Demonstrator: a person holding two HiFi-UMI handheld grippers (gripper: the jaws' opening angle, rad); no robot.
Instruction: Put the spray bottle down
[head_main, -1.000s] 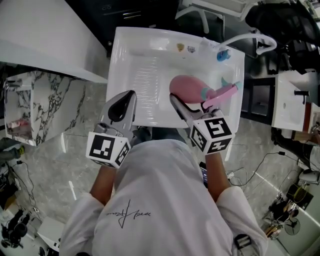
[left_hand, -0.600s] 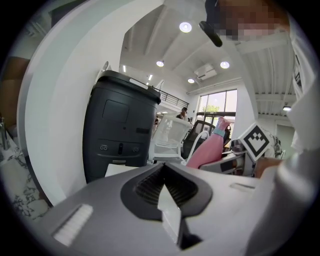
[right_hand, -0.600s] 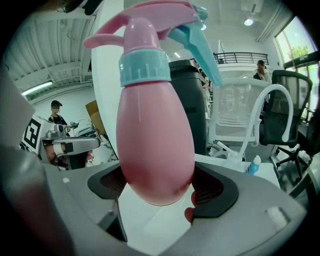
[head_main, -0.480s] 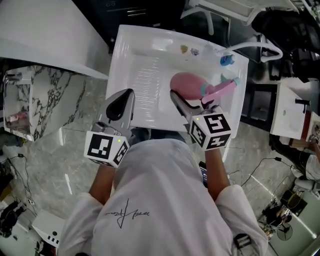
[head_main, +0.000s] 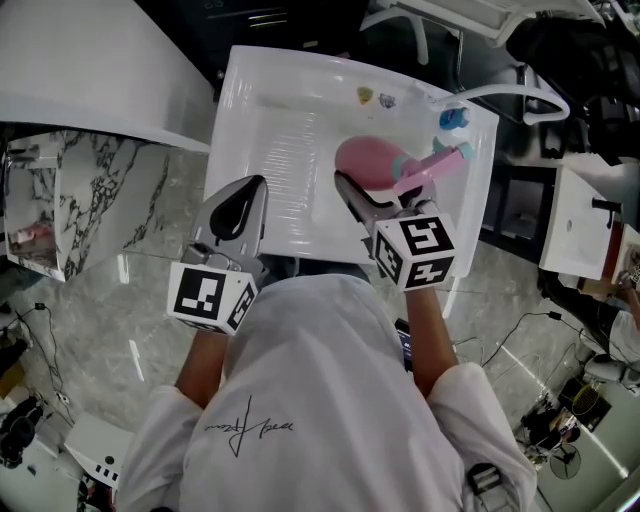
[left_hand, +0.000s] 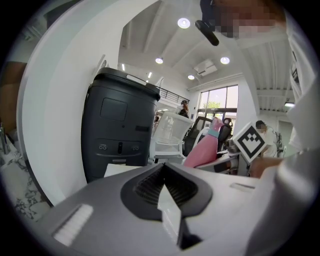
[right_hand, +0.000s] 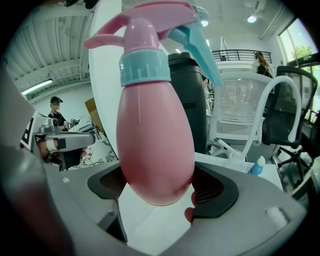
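Note:
A pink spray bottle (head_main: 364, 163) with a teal collar and trigger lies tilted over the white tabletop (head_main: 262, 90), its nozzle pointing right. My right gripper (head_main: 362, 201) is shut on its rounded body. In the right gripper view the bottle (right_hand: 154, 125) stands between the dark pads, head up, filling the middle. I cannot tell whether the bottle touches the surface. My left gripper (head_main: 240, 207) hovers at the table's near edge to the left, shut and holding nothing. In the left gripper view its jaws (left_hand: 165, 192) meet, and the bottle (left_hand: 205, 147) shows in the distance.
A small blue bottle (head_main: 453, 118) and two small items (head_main: 366, 96) sit near the table's far edge. A white curved tube (head_main: 522, 92) arcs past the right corner. A black bin (left_hand: 120, 132) stands beyond. A white counter (head_main: 80, 70) lies to the left, over marble floor.
My right gripper has carried the bottle slightly farther over the table and a little left. The left gripper has barely moved.

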